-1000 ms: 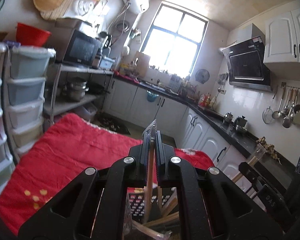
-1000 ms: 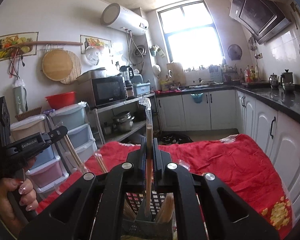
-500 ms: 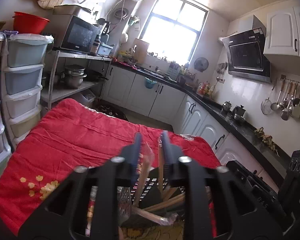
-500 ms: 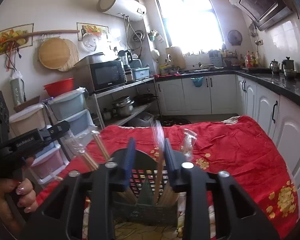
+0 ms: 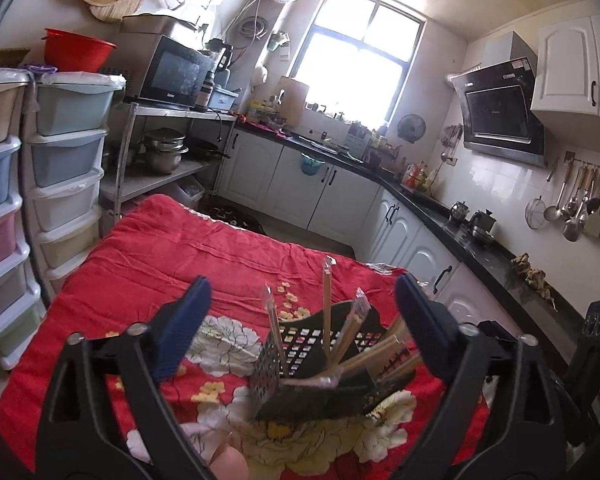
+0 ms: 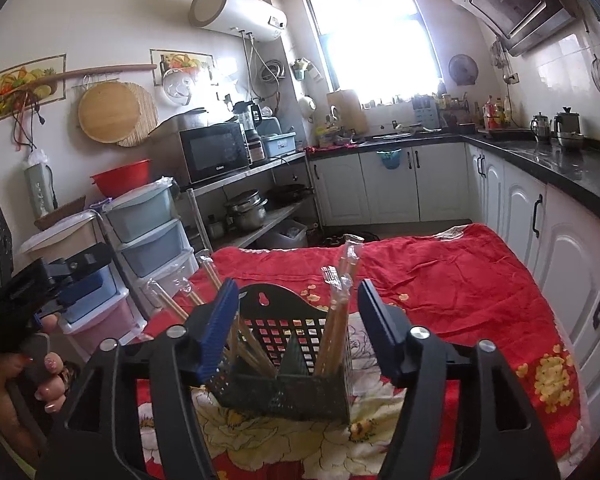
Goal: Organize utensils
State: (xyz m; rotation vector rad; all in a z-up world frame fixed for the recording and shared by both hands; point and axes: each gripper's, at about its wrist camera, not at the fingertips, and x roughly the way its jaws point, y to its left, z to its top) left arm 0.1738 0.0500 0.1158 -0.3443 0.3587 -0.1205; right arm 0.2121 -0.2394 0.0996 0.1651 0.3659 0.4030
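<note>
Both claws stand spread and grip nothing, their jaws having just been opening: the left claw (image 5: 300, 320) wide, the right claw (image 6: 296, 316) less so. Below and ahead of each lies a red flowered cloth (image 5: 188, 256) over the worktop. On it sits a black perforated holder (image 6: 288, 376), straight ahead of the right claw and seemingly nearer it. Wrapped chopsticks (image 6: 338, 312) stand in it, long axes roughly upright, some leaning.
</note>
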